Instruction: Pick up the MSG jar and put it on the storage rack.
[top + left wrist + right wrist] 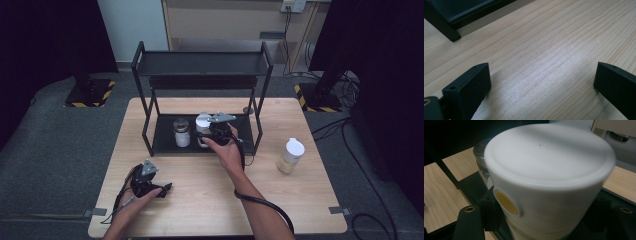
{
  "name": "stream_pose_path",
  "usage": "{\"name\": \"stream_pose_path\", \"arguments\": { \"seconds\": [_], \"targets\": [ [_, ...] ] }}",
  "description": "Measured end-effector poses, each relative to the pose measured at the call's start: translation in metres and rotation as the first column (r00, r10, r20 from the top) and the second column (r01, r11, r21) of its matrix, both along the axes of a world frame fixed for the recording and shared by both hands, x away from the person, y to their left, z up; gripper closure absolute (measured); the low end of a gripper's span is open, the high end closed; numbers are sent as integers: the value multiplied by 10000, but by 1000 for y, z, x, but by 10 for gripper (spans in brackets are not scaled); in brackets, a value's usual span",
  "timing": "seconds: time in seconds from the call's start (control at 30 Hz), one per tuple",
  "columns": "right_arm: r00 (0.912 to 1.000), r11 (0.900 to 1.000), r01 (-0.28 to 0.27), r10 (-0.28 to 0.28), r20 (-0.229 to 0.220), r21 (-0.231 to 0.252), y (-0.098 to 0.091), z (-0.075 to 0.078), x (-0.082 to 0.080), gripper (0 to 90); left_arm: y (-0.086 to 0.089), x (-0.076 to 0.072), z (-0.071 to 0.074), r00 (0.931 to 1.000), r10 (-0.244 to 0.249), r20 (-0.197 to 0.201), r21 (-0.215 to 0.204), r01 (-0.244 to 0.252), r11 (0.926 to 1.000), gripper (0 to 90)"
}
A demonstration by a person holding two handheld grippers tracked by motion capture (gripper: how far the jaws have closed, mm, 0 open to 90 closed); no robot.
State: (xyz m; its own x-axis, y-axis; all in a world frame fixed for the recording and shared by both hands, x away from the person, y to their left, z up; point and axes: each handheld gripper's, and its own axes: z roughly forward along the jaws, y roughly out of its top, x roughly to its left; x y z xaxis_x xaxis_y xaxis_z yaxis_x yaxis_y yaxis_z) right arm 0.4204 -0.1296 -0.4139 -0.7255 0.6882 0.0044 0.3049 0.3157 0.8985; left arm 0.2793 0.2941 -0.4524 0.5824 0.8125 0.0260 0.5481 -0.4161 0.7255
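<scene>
Forearms enter the high view from the bottom edge. L gripper [167, 187] rests on the wooden table [200, 200] near the front-left, w/ nothing near its tips. R gripper [204, 134] reaches into the lower tier of the black rack [200, 65], clamped on a white-lidded jar [202, 122]. Just left of that jar, on the same black shelf, stands a 2nd jar w/ a metal lid [181, 132], close beside but whether touching cannot be told. A 3rd white-lidded container [291, 156] stands well apart on the table's right side.

L gripper view: both black jaws stand wide apart over bare table grain [544, 62], nothing between them; a rack foot [441, 25] shows at upper left.

R gripper view: white-lidded jar [549, 170] sits betw. the jaws, pads pressed to its sides; a yellow round spot [506, 202] marks its lid rim. Metal-lidded jar [480, 151] shows behind at left.
</scene>
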Motion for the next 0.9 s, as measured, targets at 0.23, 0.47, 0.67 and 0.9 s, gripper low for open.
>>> {"name": "stream_pose_path", "arguments": {
  "seconds": [0.23, 0.47, 0.67, 0.9],
  "targets": [
    [9999, 10000, 96, -96, 42, 10, 4, -5, 3, 314, 0, 0, 0, 10000, 7, 6, -19, -7, 10000, 0],
    [9999, 9999, 119, -119, -22, -1, 4, -8, 5, 314, 0, 0, 0, 10000, 15, -7, -36, -15, 10000, 0],
    [10000, 9999, 80, -81, 30, 92, 3, -15, 7, 314, 0, 0, 0, 10000, 14, -6, -33, -14, 10000, 0],
    [9999, 9999, 48, -50, 163, 164, 3, -19, 7, 314, 0, 0, 0, 10000, 24, -15, -48, -24, 10000, 0]
  ]
}}
